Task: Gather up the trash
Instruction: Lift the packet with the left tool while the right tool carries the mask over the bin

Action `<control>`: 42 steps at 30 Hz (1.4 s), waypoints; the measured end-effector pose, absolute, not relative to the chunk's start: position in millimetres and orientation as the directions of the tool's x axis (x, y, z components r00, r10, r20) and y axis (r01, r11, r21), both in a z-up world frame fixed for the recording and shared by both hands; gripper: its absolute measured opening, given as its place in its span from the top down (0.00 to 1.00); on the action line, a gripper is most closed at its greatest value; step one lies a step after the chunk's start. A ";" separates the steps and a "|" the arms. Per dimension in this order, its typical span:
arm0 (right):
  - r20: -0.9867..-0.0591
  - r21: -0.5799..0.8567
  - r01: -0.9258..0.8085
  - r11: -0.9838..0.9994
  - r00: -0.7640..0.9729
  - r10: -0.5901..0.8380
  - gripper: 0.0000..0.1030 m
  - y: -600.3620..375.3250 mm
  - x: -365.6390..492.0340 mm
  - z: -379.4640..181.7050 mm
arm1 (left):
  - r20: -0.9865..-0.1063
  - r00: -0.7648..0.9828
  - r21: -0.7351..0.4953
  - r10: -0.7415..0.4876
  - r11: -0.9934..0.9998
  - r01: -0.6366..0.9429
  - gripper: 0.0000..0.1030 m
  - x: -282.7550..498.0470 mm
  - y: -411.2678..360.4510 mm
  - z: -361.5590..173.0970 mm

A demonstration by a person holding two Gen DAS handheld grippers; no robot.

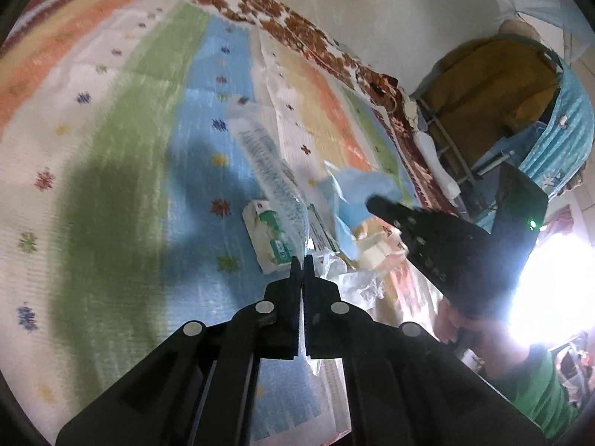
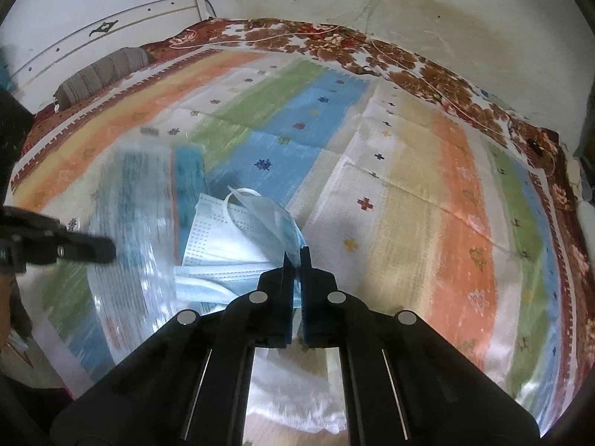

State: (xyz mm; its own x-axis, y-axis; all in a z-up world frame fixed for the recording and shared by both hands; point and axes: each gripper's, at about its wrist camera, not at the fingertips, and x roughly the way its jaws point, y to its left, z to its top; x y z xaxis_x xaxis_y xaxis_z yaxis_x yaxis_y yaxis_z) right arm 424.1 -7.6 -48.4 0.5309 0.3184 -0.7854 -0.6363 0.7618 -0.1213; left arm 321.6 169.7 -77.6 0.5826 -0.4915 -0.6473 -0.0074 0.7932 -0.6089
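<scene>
My left gripper (image 1: 302, 260) is shut on a clear printed plastic wrapper (image 1: 271, 178), held above the striped bedspread; the wrapper also shows blurred at the left of the right wrist view (image 2: 130, 230). My right gripper (image 2: 296, 254) is shut on a light blue face mask (image 2: 238, 238), which hangs to the left of its fingers. In the left wrist view the mask (image 1: 357, 189) hangs by the right gripper (image 1: 375, 204). A green and white carton (image 1: 269, 239) and crumpled clear plastic (image 1: 357, 278) lie on the bed below my left gripper.
The bed is covered by a striped sheet (image 2: 409, 186) with a floral blanket edge (image 2: 427, 70) by the wall. A grey bolster (image 2: 100, 74) lies at the headboard. A blue basket with a brown cloth (image 1: 502, 93) stands beside the bed.
</scene>
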 end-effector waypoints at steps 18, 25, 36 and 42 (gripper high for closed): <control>-0.766 -0.057 -0.590 0.806 0.543 0.343 0.98 -56.1 355.5 -8.4 | -0.632 0.685 -0.509 -0.363 0.860 -0.015 1.00 287.8 147.3 -6.4; -0.768 -0.033 -0.576 0.817 0.538 0.348 0.98 -67.8 335.9 0.2 | -0.698 0.667 -0.382 -0.261 0.923 -0.039 1.00 277.2 118.8 4.3; -0.762 0.034 -0.504 0.863 0.546 0.349 0.98 -95.6 297.7 16.7 | -0.696 0.696 -0.248 -0.175 0.969 -0.004 1.00 229.0 75.1 35.9; -0.748 0.058 -0.488 0.871 0.557 0.362 0.98 -109.5 262.7 22.4 | -0.678 0.709 -0.260 -0.192 0.965 0.013 1.00 196.4 54.6 42.7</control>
